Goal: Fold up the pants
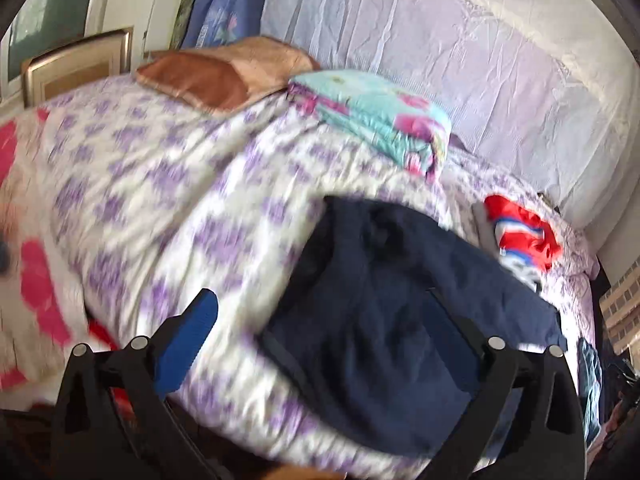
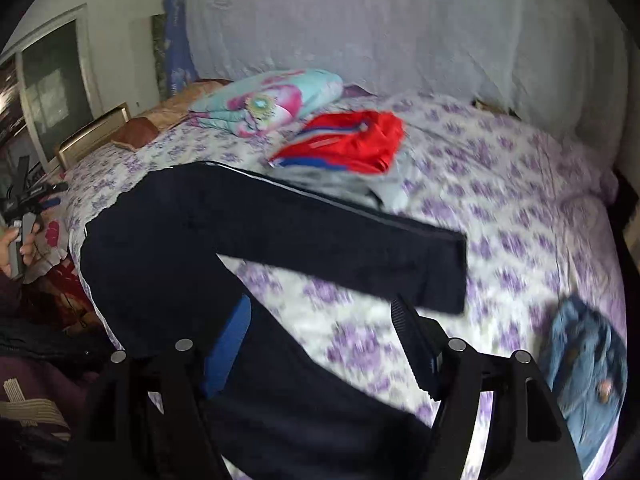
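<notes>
Dark navy pants (image 2: 256, 236) lie spread on the purple-flowered bedspread (image 2: 520, 208), one leg stretched to the right, the other running toward the near edge under my right gripper (image 2: 320, 312). That gripper is open and empty, hovering just above the near leg. In the left wrist view the pants' waist end (image 1: 400, 320) lies at the bed's near edge. My left gripper (image 1: 320, 304) is open and empty above it, its right finger over the dark cloth. The left gripper also shows in the right wrist view (image 2: 36, 200) at far left.
Red folded clothes (image 2: 348, 144) and a grey garment lie behind the pants. A turquoise floral blanket (image 2: 268, 100) and a brown pillow (image 1: 208, 76) are farther back. Jeans (image 2: 588, 364) lie at the bed's right edge. A white curtain (image 2: 400, 32) hangs behind the bed.
</notes>
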A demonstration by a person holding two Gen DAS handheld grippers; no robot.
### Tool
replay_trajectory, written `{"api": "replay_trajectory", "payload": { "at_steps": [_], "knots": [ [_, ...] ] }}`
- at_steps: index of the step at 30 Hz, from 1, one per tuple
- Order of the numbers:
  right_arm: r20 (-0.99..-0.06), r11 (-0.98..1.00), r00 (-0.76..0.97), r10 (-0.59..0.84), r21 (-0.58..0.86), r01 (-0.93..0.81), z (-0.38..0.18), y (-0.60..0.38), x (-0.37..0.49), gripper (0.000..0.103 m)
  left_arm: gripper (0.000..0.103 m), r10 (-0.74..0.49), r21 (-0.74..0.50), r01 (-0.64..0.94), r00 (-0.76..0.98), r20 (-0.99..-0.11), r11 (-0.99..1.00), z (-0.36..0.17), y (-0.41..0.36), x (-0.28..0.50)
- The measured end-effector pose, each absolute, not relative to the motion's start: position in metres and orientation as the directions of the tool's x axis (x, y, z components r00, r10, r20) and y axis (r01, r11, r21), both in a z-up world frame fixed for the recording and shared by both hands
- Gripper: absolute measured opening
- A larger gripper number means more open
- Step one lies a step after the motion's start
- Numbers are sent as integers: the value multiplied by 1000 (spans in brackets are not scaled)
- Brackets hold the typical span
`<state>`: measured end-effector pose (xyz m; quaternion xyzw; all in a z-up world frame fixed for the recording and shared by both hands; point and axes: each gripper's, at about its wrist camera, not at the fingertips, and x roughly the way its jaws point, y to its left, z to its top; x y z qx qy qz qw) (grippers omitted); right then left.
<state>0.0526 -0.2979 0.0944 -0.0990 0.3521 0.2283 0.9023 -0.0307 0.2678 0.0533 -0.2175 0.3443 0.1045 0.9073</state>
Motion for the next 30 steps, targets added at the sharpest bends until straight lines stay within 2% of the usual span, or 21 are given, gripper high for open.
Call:
{"api": "replay_trajectory", "payload": {
  "at_steps": [3, 5, 7, 9, 12, 14, 15, 16, 17, 18, 19, 20, 25, 30],
  "knots": [
    [-688, 795, 615, 385, -90, -599, 106, -225, 101, 73, 98, -89, -409, -312, 693, -715, 858, 46, 283, 37],
    [-727, 728, 552, 408, -107, -677, 101, -169, 139, 72, 98, -190, -439, -268, 628, -755, 858, 31, 281, 90],
    [-756, 670, 528, 387, -164, -724, 87, -117, 177, 72, 98, -203, -420, -264, 583, -787, 868, 15, 279, 129],
    [-793, 634, 483, 372, -163, -756, 68, -75, 216, 72, 98, -189, -382, -277, 533, -824, 882, -4, 280, 170],
    [-838, 614, 460, 293, -204, -762, 31, -30, 273, 72, 98, -186, -355, -301, 472, -862, 885, -29, 281, 212],
    [-881, 615, 400, 254, -171, -769, 1, -13, 301, 71, 98, -190, -336, -304, 424, -886, 891, -45, 276, 233],
    [-895, 621, 392, 212, -187, -761, -14, -8, 312, 66, 98, -192, -328, -302, 404, -894, 895, -52, 273, 240],
    [-911, 616, 378, 163, -205, -760, -30, -5, 320, 55, 97, -178, -307, -302, 388, -904, 902, -59, 270, 244],
    [-926, 608, 345, 150, -188, -771, -39, -3, 322, 32, 94, -140, -269, -302, 386, -912, 915, -63, 265, 245],
    [-927, 607, 331, 174, -163, -777, -37, -4, 321, 14, 81, -106, -235, -289, 400, -910, 928, -60, 259, 243],
    [-920, 600, 341, 196, -163, -783, -28, -7, 315, 11, 56, -108, -233, -265, 414, -904, 935, -56, 255, 241],
    [-903, 592, 372, 215, -183, -785, -16, -10, 305, 10, 49, -156, -274, -228, 428, -890, 934, -50, 251, 237],
    [-805, 586, 477, 353, -207, -783, 61, -45, 230, 9, 49, -148, -281, -172, 541, -828, 944, 3, 243, 201],
    [-686, 500, 567, 456, -330, -801, 107, -73, 90, 9, 52, -163, -282, -70, 674, -721, 957, 64, 230, 123]
  ]
}}
